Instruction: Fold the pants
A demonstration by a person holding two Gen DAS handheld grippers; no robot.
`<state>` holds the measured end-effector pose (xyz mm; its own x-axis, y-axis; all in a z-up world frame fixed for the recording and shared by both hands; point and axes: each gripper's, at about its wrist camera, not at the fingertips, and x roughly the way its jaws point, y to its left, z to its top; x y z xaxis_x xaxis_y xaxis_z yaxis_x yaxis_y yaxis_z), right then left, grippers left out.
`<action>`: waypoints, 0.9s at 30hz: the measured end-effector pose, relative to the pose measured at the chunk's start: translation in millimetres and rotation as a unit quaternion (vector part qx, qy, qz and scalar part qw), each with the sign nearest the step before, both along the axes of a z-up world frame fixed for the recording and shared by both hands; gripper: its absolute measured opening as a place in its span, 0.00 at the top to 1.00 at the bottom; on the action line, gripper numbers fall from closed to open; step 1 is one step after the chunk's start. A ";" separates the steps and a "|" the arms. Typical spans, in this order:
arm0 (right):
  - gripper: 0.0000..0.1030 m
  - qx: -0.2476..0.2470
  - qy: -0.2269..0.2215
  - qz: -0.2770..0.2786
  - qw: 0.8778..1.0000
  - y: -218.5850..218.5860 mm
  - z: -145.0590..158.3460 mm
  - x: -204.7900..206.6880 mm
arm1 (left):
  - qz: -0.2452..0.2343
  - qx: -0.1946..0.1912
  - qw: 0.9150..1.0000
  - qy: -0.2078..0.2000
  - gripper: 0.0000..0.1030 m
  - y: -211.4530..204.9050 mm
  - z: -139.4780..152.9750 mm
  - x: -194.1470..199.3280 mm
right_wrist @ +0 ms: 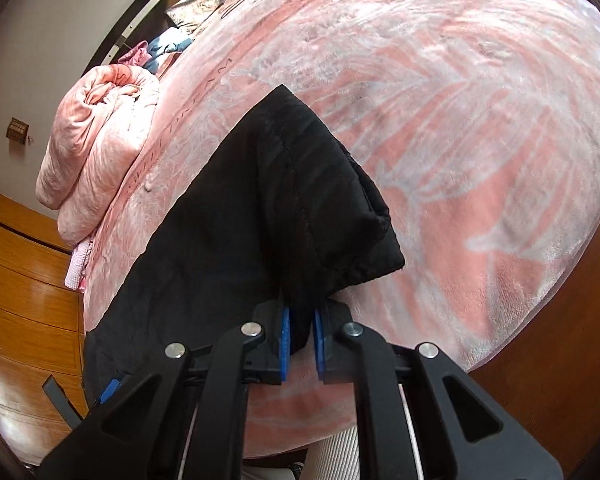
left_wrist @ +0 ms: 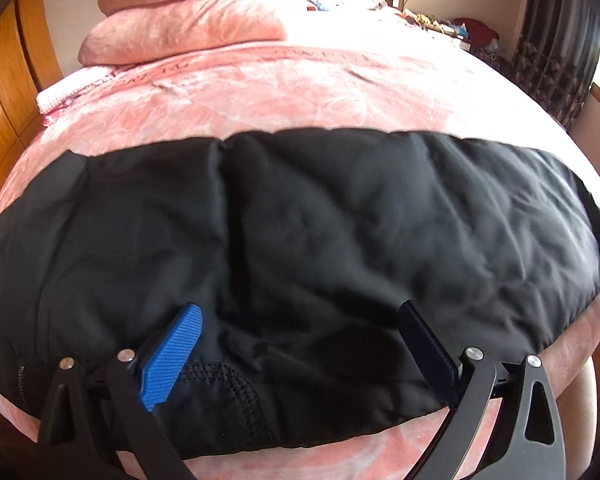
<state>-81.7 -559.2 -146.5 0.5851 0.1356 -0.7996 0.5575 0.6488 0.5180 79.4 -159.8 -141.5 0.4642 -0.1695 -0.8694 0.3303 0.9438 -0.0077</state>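
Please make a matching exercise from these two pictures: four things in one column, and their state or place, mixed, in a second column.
Things:
1. left tool
2. right tool
3. black pants
4. folded pink quilt

States:
A. stacked at the far end of the bed
B. shut on the pants' edge
C. open above the fabric
D. spread across the pink blanket

Pairs: 1-C, 2-B, 3-D, 4-A

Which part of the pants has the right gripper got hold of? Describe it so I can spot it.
Start from the pink bed cover, then find the black pants lying across it. Their end is lifted off the cover, pinched at its lower edge by the right gripper: the only black fabric raised, with a stitched seam running along it.
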 end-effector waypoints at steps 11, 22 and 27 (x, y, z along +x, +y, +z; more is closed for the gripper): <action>0.91 -0.086 -0.077 0.039 0.993 44.6 85.8 16.1 | 0.030 -0.061 0.998 0.011 0.04 42.2 20.0 -2.9; 0.88 -0.220 -0.138 0.266 0.929 227.5 142.6 92.4 | 0.118 -0.097 0.988 -0.021 0.04 130.3 50.0 -4.8; 0.88 -0.213 -0.128 0.358 0.900 303.3 119.5 114.1 | 0.152 -0.105 0.982 -0.028 0.04 160.9 53.2 -1.0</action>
<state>32.4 -255.9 -27.0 0.6422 0.2643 -0.7195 -0.1852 0.9644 0.1889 78.4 1.1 -88.3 0.5672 -0.1881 -0.8018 0.0379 0.9785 -0.2028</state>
